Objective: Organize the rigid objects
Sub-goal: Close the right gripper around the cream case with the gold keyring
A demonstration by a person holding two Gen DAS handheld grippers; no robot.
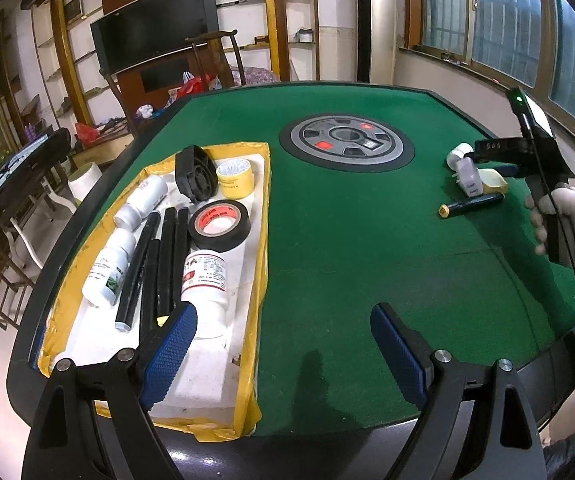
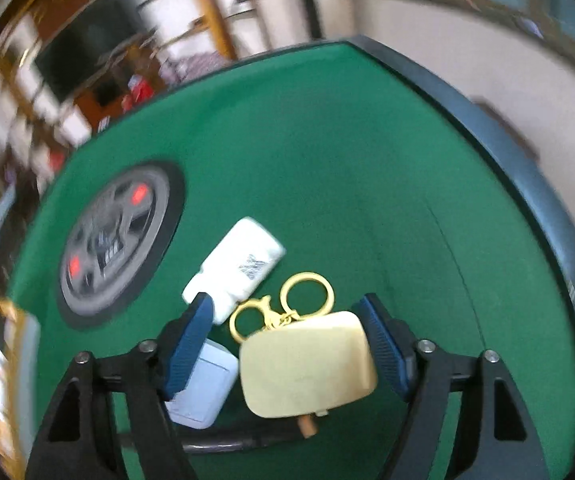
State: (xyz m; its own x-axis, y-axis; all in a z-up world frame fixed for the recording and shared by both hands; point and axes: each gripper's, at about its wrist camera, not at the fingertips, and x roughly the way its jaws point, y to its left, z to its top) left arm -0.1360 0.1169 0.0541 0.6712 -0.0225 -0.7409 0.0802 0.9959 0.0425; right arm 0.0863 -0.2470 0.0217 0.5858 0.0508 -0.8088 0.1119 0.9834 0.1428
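Cream tag (image 2: pixel 307 364) lies between right gripper (image 2: pixel 287 350) pads.

The whole right wrist view is motion-blurred; the white bottle (image 2: pixel 234 268) label is unreadable, and the left finger hides part of the white charger (image 2: pixel 203 390).

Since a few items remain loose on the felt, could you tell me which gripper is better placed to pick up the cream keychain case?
The right gripper: open, its fingers straddle the cream keychain case.
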